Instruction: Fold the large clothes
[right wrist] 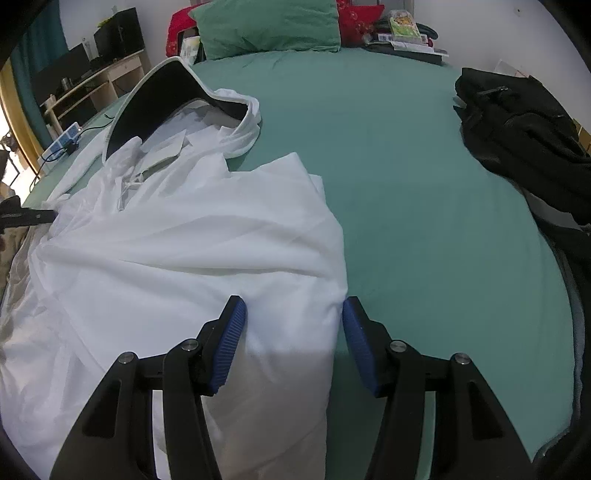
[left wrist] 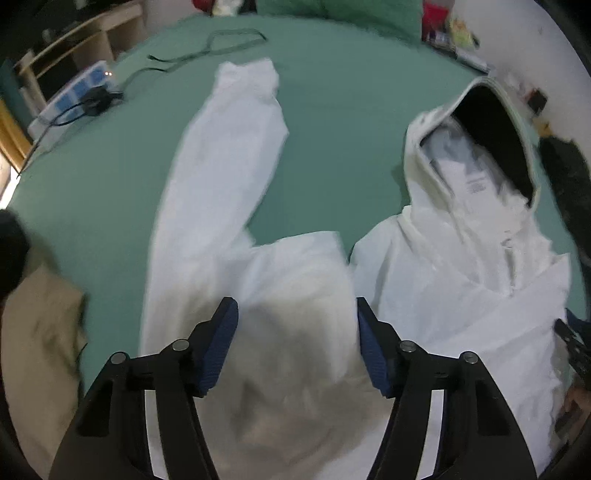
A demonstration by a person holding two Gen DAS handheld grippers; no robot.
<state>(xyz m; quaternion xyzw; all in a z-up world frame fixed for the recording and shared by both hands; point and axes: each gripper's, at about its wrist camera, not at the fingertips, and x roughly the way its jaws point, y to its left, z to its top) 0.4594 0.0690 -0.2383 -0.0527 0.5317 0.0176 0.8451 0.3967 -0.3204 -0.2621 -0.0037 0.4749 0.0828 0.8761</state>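
Observation:
A white hooded jacket [right wrist: 184, 240] lies spread on the green bed [right wrist: 424, 184], its dark-lined hood [right wrist: 162, 96] toward the pillows. In the left wrist view one sleeve [left wrist: 229, 158] stretches away across the sheet, and the hood [left wrist: 487, 136] lies to the right. My left gripper [left wrist: 296, 310] hovers open over a folded part of the jacket's body, its pads clear of the cloth. My right gripper [right wrist: 293, 310] is open astride the jacket's right edge, with white fabric lying between its blue pads [right wrist: 232, 343] and not pinched.
A black bag [right wrist: 524, 136] lies at the bed's right side. A green pillow [right wrist: 269, 26] and red items sit at the head. A power strip [left wrist: 74, 96] with cables and a dark strap [left wrist: 221, 40] lie at the far left. Beige cloth [left wrist: 40, 332] lies at the near left.

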